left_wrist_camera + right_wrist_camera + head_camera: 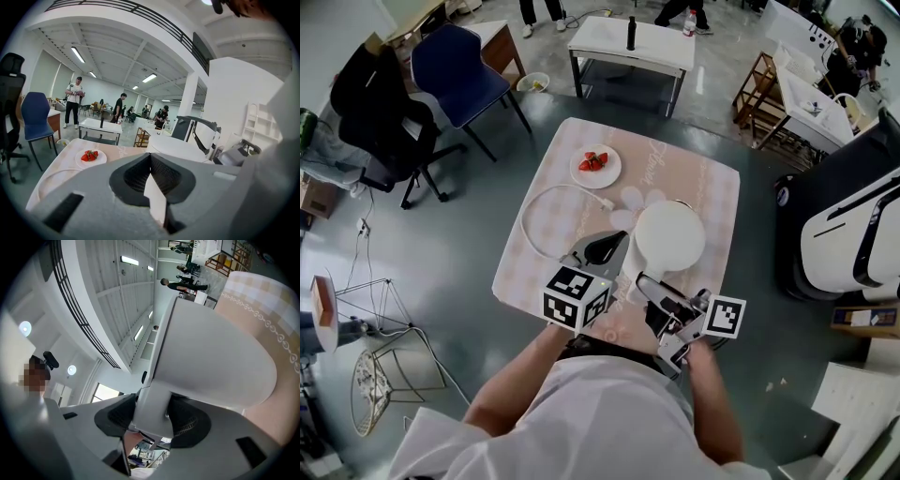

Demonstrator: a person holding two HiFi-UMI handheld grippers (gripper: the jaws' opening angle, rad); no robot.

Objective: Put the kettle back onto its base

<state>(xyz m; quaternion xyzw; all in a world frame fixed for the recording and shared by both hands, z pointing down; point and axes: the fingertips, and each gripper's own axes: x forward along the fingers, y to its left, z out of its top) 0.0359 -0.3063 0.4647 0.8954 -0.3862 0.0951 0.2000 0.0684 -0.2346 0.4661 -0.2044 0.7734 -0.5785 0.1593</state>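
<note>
- My right tongs [151, 420] are clamped on the white handle [149, 405] of the kettle [670, 236], one dark pad on each side of it.
- The kettle sits at the centre right of the head view, over the pink-clothed table [717, 192]. I cannot tell whether it rests on the cloth or hangs just above it.
- Its base is not something I can make out; it may be hidden under the kettle or my tongs.
- My left tongs [150, 158] are closed together with nothing between them, just left of the kettle.
- A white cable [528, 214] loops across the left half of the table.
- A plate [580, 174] of strawberries [594, 161] lies toward the table's upper edge, well apart from the kettle.
</note>
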